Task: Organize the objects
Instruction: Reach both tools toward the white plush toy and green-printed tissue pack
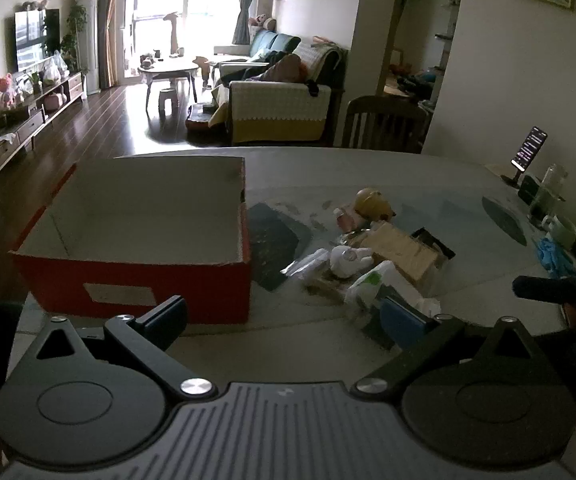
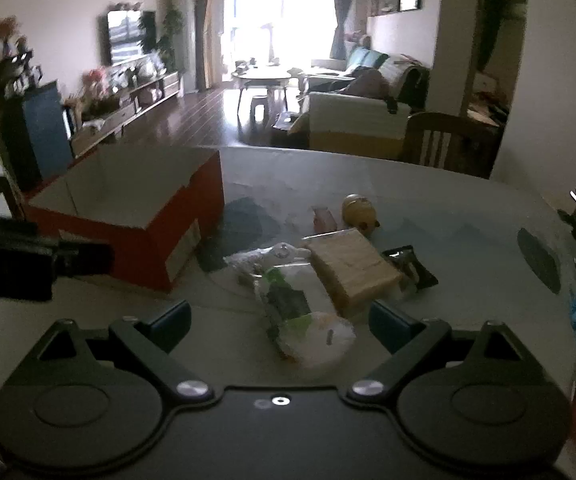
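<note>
An open red cardboard box (image 1: 135, 280) (image 2: 155, 236) with nothing inside stands on the left of the table. To its right lies a pile: a yellow round toy (image 1: 372, 202) (image 2: 358, 210), a tan cardboard packet (image 1: 406, 254) (image 2: 354, 266), a white and green plastic bag (image 1: 376, 284) (image 2: 296, 300), a white figure (image 1: 346, 258) and a small black box (image 1: 434, 242) (image 2: 410, 266). My left gripper (image 1: 283, 320) is open in front of the box and the pile. Nothing sits between the fingers of my open right gripper (image 2: 279, 326), which hangs just above the plastic bag.
The round grey table (image 1: 368, 168) carries a phone on a stand (image 1: 526, 152), a glass bottle (image 1: 546, 196), a blue cloth (image 1: 554, 256) and a yellow item at its right edge. Wooden chairs (image 1: 384, 126) stand behind the table. A living room lies beyond.
</note>
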Demonstrator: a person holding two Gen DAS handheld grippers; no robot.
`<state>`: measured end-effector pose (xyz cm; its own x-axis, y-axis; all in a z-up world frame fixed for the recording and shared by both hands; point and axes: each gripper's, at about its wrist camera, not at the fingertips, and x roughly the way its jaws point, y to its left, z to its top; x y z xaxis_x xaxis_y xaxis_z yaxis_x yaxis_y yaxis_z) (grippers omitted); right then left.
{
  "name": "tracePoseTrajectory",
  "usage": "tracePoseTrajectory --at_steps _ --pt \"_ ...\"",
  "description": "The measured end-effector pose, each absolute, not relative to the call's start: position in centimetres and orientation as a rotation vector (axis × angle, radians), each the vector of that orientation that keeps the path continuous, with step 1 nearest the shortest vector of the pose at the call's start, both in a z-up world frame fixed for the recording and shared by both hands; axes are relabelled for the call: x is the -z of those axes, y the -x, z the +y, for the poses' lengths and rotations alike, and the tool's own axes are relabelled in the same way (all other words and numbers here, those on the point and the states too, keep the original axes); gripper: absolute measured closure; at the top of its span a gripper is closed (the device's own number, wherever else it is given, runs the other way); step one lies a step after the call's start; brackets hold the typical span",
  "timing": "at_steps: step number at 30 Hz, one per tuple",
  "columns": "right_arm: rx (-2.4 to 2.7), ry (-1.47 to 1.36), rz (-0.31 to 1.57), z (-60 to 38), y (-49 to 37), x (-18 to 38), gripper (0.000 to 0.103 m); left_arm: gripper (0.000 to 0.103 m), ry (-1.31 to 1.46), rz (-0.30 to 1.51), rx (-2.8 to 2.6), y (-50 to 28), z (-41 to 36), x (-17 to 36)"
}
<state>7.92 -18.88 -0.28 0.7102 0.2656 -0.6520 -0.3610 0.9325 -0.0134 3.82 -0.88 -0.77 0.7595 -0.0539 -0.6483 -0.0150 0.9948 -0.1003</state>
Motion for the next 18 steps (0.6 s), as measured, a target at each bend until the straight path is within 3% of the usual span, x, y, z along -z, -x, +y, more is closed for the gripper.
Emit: tracePoseTrajectory --at_steps 18 --pt "-0.505 0.231 0.809 -21.2 -14.9 5.6 0.015 0.0 0.041 0.777 0.021 -13.0 -6.8 3.8"
